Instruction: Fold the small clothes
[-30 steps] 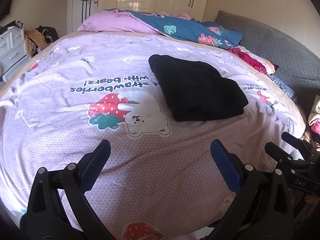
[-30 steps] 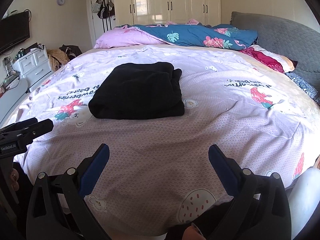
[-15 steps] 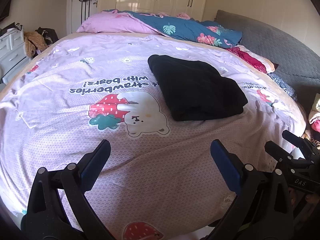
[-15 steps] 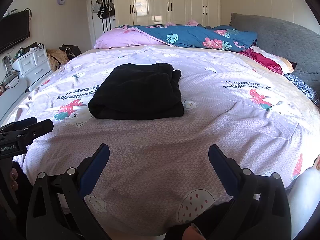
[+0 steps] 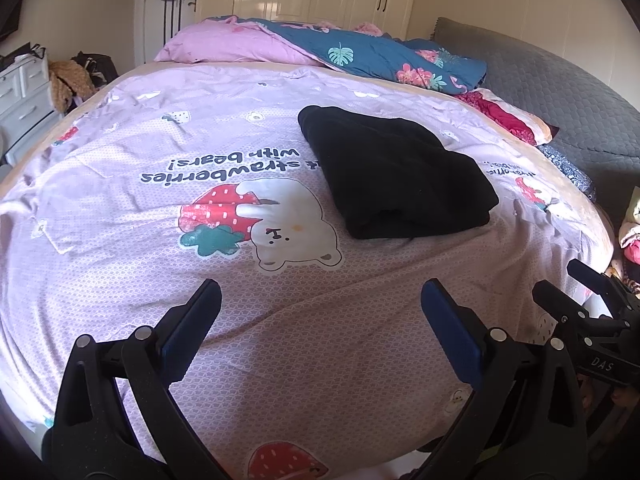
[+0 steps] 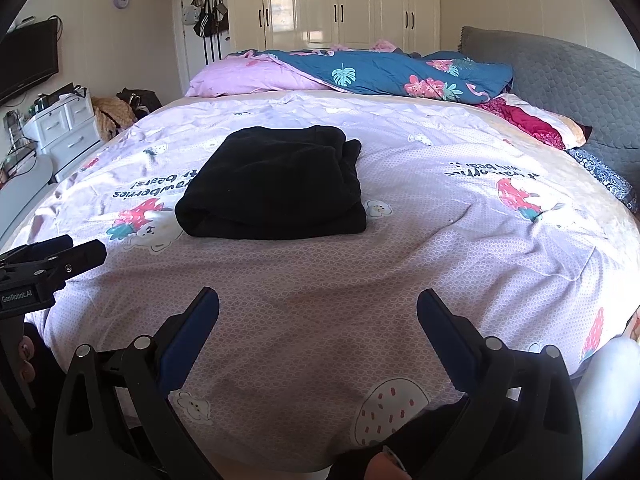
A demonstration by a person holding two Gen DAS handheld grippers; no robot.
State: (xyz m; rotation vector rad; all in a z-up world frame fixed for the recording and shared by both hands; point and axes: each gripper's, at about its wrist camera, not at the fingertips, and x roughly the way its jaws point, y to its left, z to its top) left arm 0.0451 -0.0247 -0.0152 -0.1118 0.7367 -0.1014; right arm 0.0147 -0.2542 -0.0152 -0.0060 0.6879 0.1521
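A black garment (image 5: 394, 172) (image 6: 276, 184) lies folded into a thick rectangle on the lilac bedspread (image 5: 160, 280) (image 6: 460, 248). My left gripper (image 5: 320, 300) hovers open over the near edge of the bed, well short of the garment, with nothing between its blue pads. My right gripper (image 6: 318, 308) is open too, empty, also near the bed's front edge. In the left wrist view the right gripper (image 5: 576, 292) shows at the far right. The left gripper (image 6: 60, 256) shows at the left edge of the right wrist view.
A pink pillow (image 6: 240, 80) and a blue floral quilt (image 6: 392, 72) lie at the far side of the bed. A grey padded headboard (image 6: 572, 84) rises on the right, white drawers (image 6: 64, 128) stand on the left, and wardrobes (image 6: 340, 4) line the back wall.
Both views have shifted only slightly; the garment lies as before and both grippers stay open.
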